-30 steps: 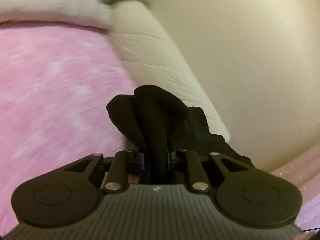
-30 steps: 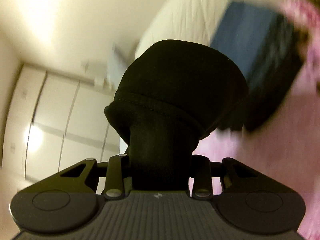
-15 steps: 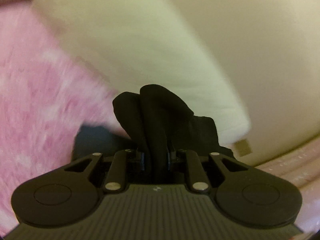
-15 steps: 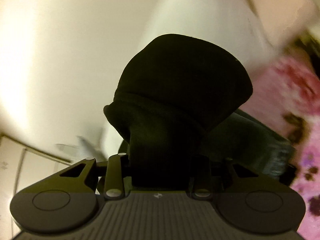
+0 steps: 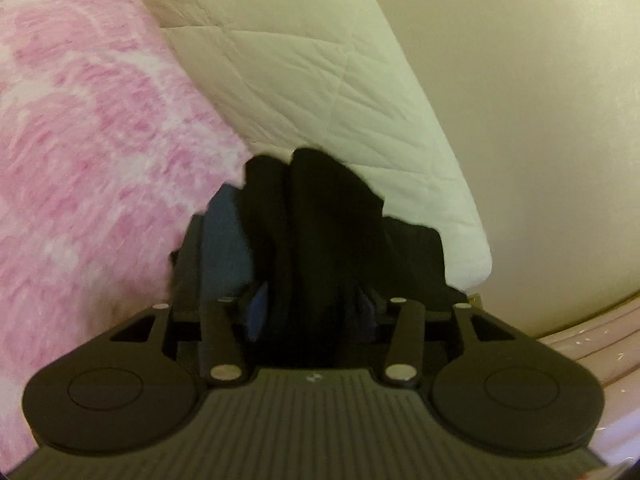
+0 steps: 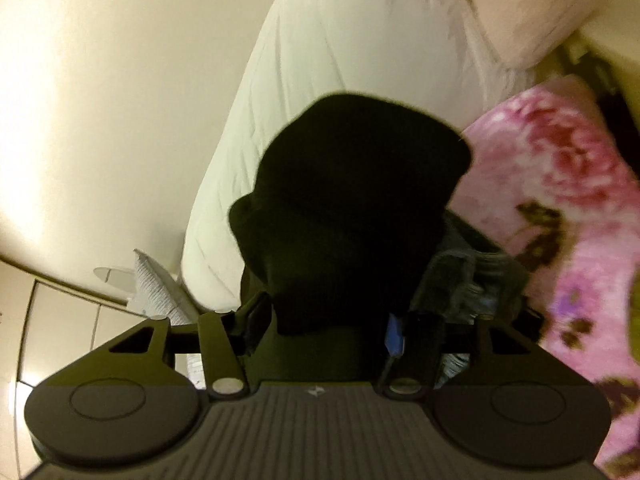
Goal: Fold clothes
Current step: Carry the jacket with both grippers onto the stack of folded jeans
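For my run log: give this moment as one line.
left gripper: fingers just opening, black garment between | right gripper: same | below: pink blanket

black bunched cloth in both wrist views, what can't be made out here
- Left wrist: black bunched cloth hides the left gripper fingertips; its jaws have just been opening, grip unclear.
- Right wrist: the same dark fabric covers the right gripper; jaws likewise opening.
- Garment type: unreadable.
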`<state>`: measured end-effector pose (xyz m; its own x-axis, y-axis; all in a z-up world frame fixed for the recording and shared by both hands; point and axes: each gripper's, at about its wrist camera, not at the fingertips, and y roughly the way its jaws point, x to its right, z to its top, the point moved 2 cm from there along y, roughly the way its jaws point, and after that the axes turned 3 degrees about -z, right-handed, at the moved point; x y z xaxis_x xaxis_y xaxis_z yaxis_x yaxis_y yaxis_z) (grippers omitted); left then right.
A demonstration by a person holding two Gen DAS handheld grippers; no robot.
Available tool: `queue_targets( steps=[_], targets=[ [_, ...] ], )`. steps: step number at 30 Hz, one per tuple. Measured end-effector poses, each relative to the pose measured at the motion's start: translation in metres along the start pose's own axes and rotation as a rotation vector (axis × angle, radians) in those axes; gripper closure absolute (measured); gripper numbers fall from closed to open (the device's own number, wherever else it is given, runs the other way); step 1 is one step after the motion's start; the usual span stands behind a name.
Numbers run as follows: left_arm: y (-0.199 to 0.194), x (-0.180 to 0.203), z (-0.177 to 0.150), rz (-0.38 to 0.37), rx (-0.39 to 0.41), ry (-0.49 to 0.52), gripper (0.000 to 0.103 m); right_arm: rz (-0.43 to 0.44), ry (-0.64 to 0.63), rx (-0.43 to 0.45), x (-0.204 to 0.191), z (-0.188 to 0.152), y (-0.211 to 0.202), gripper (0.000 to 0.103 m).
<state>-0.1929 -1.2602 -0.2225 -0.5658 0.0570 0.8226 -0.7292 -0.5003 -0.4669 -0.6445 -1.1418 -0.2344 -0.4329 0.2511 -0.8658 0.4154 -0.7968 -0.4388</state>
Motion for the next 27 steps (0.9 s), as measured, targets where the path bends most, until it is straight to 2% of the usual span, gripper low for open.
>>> queue_targets(
  steps=[2,3,4,7,12,16,19,21,25,27],
  targets=[
    [-0.003,-0.002,-0.011,0.004,-0.011,0.006,0.064,-0.021,-0.007,0.005,0.002,0.002,-0.003,0.045],
    [-0.003,-0.002,-0.016,0.007,-0.02,0.014,0.069,-0.033,-0.01,0.002,0.003,0.001,-0.002,0.052],
    [-0.002,-0.002,-0.02,0.01,-0.024,0.025,0.083,-0.045,-0.013,0.0,0.004,0.001,-0.001,0.059],
    [-0.006,0.007,-0.022,0.017,0.0,0.04,0.094,-0.079,-0.012,0.0,-0.007,-0.001,0.002,0.065],
    [-0.021,0.016,-0.021,0.02,0.043,0.086,0.095,-0.036,-0.041,-0.011,-0.045,-0.002,-0.019,0.066],
    [-0.008,0.0,-0.029,0.062,-0.009,0.062,0.095,-0.086,-0.074,-0.037,-0.022,-0.009,-0.011,0.068],
    [-0.011,0.011,-0.031,0.064,0.011,0.092,0.095,-0.095,-0.032,-0.037,-0.007,-0.004,-0.017,0.069],
    [-0.014,0.012,-0.032,0.062,0.025,0.088,0.095,-0.084,-0.07,-0.044,-0.015,-0.004,-0.02,0.068],
    [-0.01,0.016,-0.034,0.12,0.021,0.126,0.088,-0.071,-0.089,-0.077,-0.01,0.0,-0.019,0.063],
    [-0.013,0.021,-0.035,0.145,0.03,0.146,0.084,-0.063,-0.11,-0.075,-0.013,0.003,-0.024,0.056]
  ],
)
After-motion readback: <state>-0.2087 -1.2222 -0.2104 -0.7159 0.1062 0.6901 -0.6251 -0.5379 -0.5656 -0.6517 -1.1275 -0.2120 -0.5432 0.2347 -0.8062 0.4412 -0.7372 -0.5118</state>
